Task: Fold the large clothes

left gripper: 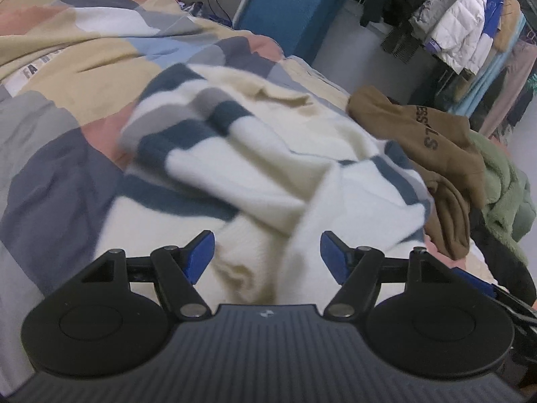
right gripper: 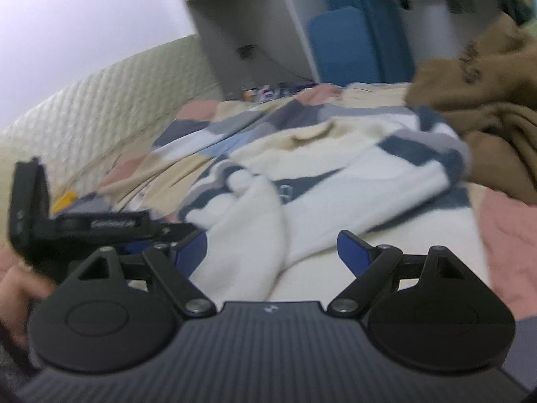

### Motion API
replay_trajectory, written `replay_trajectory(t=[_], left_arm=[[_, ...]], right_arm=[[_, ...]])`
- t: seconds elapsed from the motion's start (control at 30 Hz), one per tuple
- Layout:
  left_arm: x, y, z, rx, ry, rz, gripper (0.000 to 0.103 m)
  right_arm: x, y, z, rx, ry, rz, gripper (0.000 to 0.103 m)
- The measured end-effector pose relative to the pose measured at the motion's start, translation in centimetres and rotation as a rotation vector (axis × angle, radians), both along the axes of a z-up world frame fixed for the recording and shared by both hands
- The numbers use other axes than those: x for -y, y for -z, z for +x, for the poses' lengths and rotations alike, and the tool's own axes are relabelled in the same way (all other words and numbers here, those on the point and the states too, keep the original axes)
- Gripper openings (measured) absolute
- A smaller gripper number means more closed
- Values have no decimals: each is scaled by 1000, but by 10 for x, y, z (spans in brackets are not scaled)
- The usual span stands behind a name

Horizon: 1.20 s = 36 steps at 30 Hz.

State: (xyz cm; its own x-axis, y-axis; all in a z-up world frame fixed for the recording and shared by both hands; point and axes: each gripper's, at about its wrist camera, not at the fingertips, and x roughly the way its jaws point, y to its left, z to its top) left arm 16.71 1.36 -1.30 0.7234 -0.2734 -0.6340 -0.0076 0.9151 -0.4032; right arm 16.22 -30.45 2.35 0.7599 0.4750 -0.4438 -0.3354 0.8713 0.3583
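A cream sweater with navy and grey stripes (left gripper: 255, 154) lies crumpled on the bed, its striped sleeve thrown across the body. My left gripper (left gripper: 266, 252) hovers open just above its near cream part, nothing pinched between the blue pads. In the right wrist view the same sweater (right gripper: 335, 181) spreads ahead, one white sleeve trailing toward me. My right gripper (right gripper: 272, 250) is open over that sleeve's end, the pads clear of the cloth. The left gripper's body (right gripper: 67, 228) and the hand holding it show at the left edge of that view.
A patchwork quilt (left gripper: 67, 67) covers the bed. A brown hoodie (left gripper: 436, 154) and a green fleece (left gripper: 503, 194) are heaped at the sweater's right. A quilted headboard (right gripper: 84, 107), a blue chair (left gripper: 278, 13) and a rack of coats (left gripper: 463, 27) stand beyond.
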Motion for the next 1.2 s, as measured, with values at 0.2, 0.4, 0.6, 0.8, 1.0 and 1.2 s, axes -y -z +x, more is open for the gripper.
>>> replay_trajectory(t=[0.2, 0.4, 0.6, 0.8, 1.0, 1.2], left_arm=[[-16, 15, 21, 33, 2, 61, 74], [-20, 27, 38, 40, 36, 120, 74], [-20, 43, 48, 22, 38, 132, 74], [-23, 45, 47, 17, 17, 96, 74], [-31, 42, 42, 19, -12, 48, 74], [-37, 37, 36, 36, -34, 4, 74]], right_arm=[[-36, 4, 6, -24, -100, -15, 86], [-71, 20, 20, -58, -187, -87, 86], [-96, 40, 29, -82, -269, -125, 83], [-123, 56, 20, -21, -319, -322, 84], [-139, 64, 6, 45, -316, -523, 71], [-120, 47, 6, 48, -227, -456, 27]])
